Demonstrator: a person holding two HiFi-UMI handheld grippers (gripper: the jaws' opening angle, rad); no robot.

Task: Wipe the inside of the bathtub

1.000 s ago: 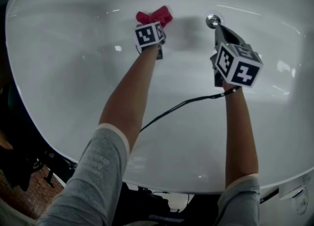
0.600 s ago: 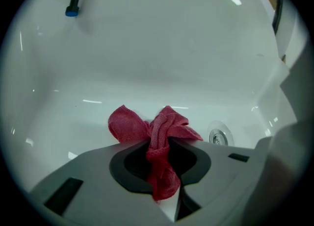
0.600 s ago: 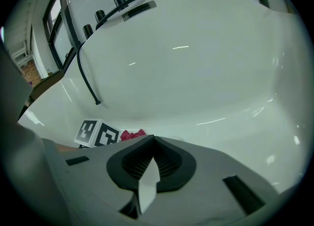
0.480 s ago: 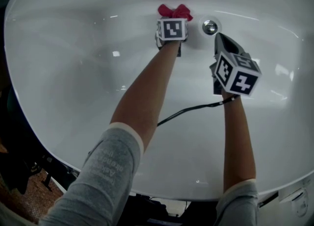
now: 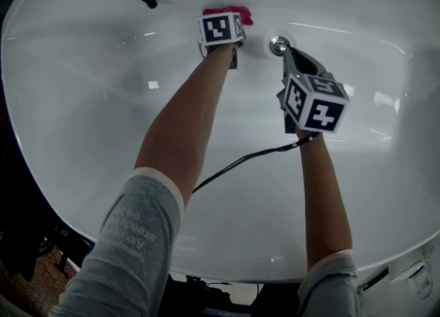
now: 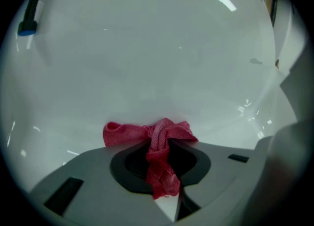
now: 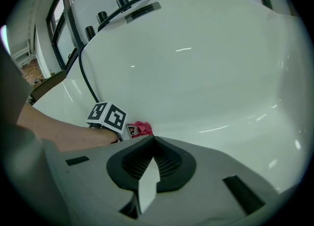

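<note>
Your left gripper (image 6: 160,173) clamped the red cloth (image 6: 147,134) against the bathtub's (image 5: 103,102) far wall; your right gripper (image 7: 146,186) hung closed, empty. The cloth seemed thinly pinched, so hard rubbing could tug it free.

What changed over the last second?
The left hand-held gripper, shut on the red woven cloth, swept right across the inside of the white bathtub, toward the round chrome drain. The right hand-held gripper stayed shut and empty beside that drain.
</note>
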